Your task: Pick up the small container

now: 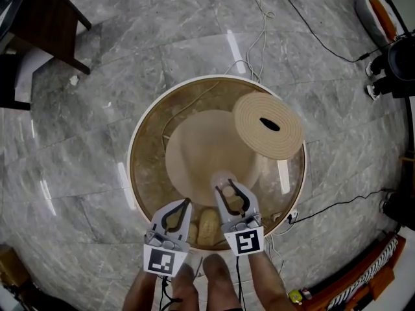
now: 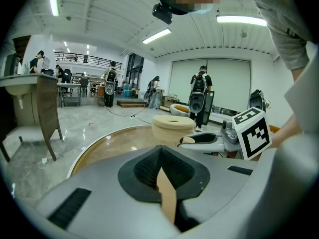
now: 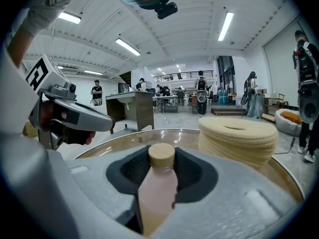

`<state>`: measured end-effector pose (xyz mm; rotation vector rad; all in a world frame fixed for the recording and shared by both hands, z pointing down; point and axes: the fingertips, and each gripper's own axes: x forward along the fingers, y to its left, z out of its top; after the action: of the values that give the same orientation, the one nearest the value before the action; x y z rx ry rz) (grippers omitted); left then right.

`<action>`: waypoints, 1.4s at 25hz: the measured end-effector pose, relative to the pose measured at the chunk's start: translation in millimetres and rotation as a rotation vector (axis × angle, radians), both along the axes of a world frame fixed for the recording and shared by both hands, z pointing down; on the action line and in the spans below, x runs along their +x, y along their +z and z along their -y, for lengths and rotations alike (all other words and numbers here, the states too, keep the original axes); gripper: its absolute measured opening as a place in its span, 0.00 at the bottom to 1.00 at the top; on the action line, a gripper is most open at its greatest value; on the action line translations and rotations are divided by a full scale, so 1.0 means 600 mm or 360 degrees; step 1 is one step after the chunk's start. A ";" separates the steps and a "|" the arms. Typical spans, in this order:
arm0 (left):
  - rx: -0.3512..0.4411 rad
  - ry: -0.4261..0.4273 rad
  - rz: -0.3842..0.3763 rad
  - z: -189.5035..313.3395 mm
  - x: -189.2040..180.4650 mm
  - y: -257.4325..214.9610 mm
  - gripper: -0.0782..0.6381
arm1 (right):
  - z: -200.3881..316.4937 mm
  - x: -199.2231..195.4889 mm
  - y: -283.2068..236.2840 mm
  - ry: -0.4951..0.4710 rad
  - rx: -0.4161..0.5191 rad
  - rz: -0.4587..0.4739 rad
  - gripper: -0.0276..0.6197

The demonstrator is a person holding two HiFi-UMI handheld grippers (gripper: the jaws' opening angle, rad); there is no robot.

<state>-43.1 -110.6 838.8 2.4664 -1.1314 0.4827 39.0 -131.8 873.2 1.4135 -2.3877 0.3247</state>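
My right gripper [image 1: 232, 193] has its jaws partway closed around the small container [image 3: 160, 183], a pale pink bottle with a wooden cap. It sits between the pads with its cap pointing forward along the jaws. From the head view it is over the near side of the round glass-topped table [image 1: 139, 141], well short of the coiled mat stack [image 1: 269, 125] at the far edge. I judge the grasp is made, so the main part of the job is done. I cannot tell whether the bottle is clear of the glass yet, so a clean lift may still be left. My left gripper [image 1: 183, 204] waits just beside it with its jaws brought together, gripping nothing that I can make out.
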 end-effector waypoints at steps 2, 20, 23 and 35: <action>0.0014 0.0013 0.0009 -0.001 -0.001 -0.004 0.13 | 0.000 0.000 -0.001 0.0000 -0.0005 -0.0004 0.26; 0.0165 0.0001 -0.0012 0.006 -0.001 -0.188 0.13 | -0.006 0.012 -0.180 0.0014 0.0025 0.0032 0.26; 0.0213 0.0014 0.0004 0.004 0.001 -0.251 0.13 | -0.009 0.012 -0.245 0.0010 0.0036 0.0043 0.26; 0.0423 0.0067 0.0035 -0.023 0.005 -0.513 0.13 | -0.047 0.025 -0.519 0.0026 0.0152 0.0099 0.26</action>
<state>-39.8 -97.1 530.8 2.7219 -1.2242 0.3939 54.0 -103.7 561.6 1.4859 -2.4729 0.2662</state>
